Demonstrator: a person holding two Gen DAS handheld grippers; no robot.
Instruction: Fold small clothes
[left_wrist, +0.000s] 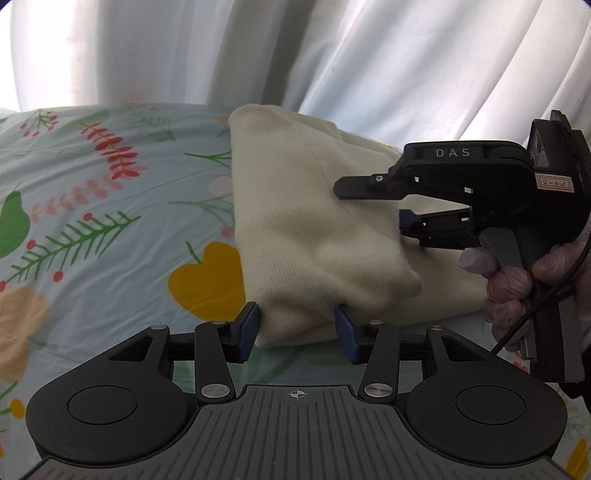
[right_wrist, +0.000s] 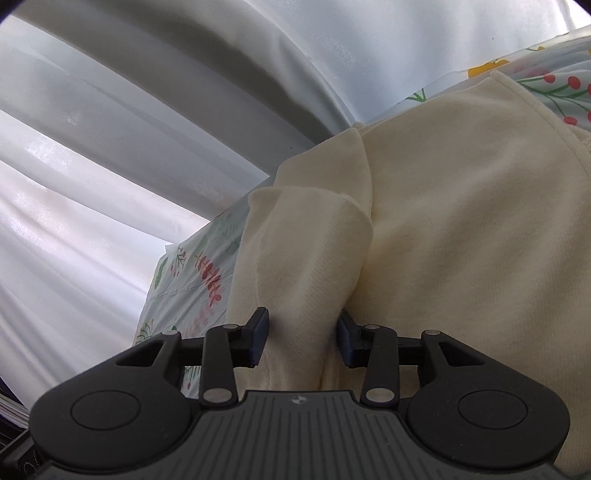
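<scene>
On the flowered sheet (left_wrist: 92, 229), both grippers (left_wrist: 295, 328) (right_wrist: 303, 339) loosely straddle the cream garment (left_wrist: 314, 240), fingers spread; its fold may slump.

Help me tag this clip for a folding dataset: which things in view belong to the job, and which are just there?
Part of the job:
cream garment
left gripper, fingers either side of a fold
right gripper, fabric between its fingers

Just there:
floral sheet
white curtain
</scene>
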